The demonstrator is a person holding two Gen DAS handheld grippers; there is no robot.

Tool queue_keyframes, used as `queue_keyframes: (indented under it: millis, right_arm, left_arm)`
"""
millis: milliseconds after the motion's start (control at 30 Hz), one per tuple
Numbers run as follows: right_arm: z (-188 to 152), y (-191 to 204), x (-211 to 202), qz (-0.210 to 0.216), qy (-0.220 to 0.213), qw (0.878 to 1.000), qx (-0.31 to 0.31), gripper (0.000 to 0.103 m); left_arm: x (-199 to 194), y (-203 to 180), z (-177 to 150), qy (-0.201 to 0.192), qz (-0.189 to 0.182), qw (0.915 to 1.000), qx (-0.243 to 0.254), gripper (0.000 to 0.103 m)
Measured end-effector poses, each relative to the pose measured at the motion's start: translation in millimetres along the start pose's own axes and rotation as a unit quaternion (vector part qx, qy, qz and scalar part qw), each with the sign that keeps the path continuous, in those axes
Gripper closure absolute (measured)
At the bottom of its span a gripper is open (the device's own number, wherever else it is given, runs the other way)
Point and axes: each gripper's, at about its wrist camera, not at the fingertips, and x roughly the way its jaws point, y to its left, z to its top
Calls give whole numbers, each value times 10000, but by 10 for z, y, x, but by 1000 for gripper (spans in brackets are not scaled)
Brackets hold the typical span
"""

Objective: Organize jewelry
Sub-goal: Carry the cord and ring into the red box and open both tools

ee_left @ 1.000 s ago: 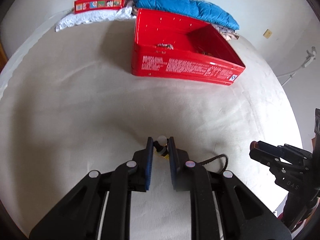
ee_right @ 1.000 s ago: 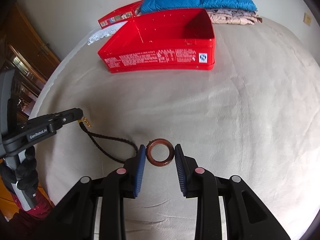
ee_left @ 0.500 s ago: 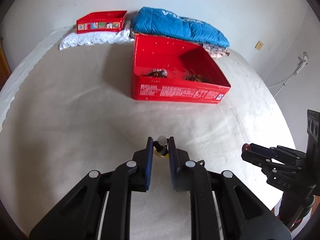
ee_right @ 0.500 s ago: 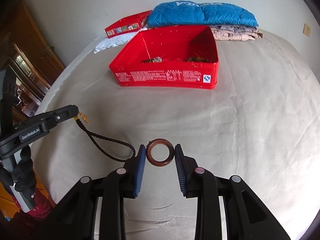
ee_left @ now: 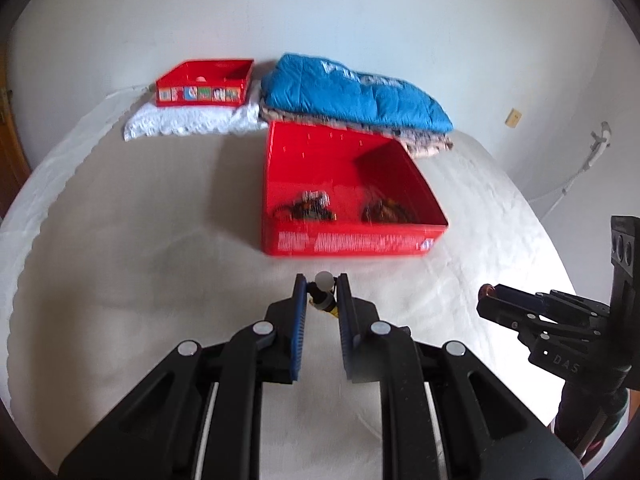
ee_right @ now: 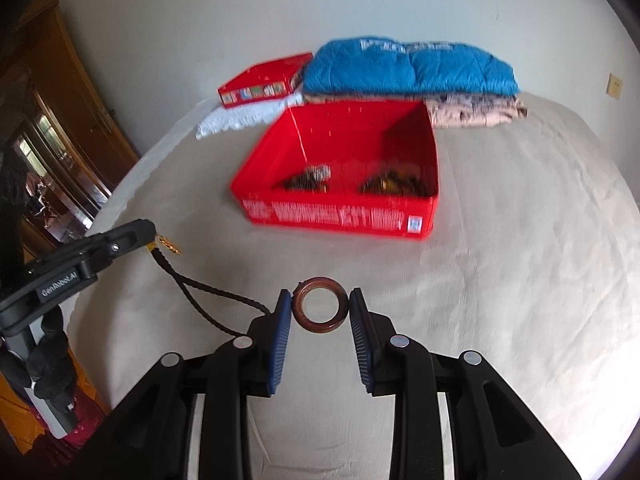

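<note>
Where the two blue-padded jaws of the right gripper [ee_right: 320,306] close in from either side, a brown ring [ee_right: 320,305] is clamped between them by its outer edge, held clear above the cream bedspread [ee_right: 520,280]. From behind the left jaw a dark braided cord [ee_right: 208,292] runs off to the left, up to the left gripper [ee_left: 322,296], whose tip shows at the left edge of the right wrist view with small gold pieces at the cord's end. In the left wrist view that gripper's jaws stand nearly together and pinch the cord's end, a dark and yellow fitting topped by a pale round bead [ee_left: 323,279]. The right gripper's tip, with the ring just visible, shows at the right of that view.

Farther off on the bedspread, beyond both grippers, lies an open red box [ee_right: 340,216] with white print on its near wall; two dark tangles of jewelry [ee_left: 306,208] lie on its floor against that near wall, one left and one right, too blurred to tell apart. Behind the box a folded blue quilt [ee_right: 408,68] rests on a patterned blanket [ee_right: 476,110]. To their left a smaller red box [ee_left: 204,88] sits on a white lace cloth [ee_left: 188,124]. A wooden cabinet [ee_right: 72,120] stands at the far left.
</note>
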Motion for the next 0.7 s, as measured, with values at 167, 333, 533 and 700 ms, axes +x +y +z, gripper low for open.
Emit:
queue_keyframes:
  millis: [167, 333, 533, 700]
  right_arm:
    - [328, -12, 6, -8, -138, 9999, 49, 73]
    - [671, -76, 115, -89, -221, 9996, 122, 73]
    - [1008, -230, 399, -158, -208, 9993, 284, 73]
    - [1249, -434, 809, -203, -19, 9987, 473, 73]
  left_arm:
    - [-36, -68, 325, -313, 88, 9995, -36, 90]
    - [20, -121, 683, -555, 224, 9982, -79, 90]
    - [350, -140, 1009, -551, 377, 9977, -95, 90]
    - [863, -145, 1239, -350, 464, 9983, -20, 90]
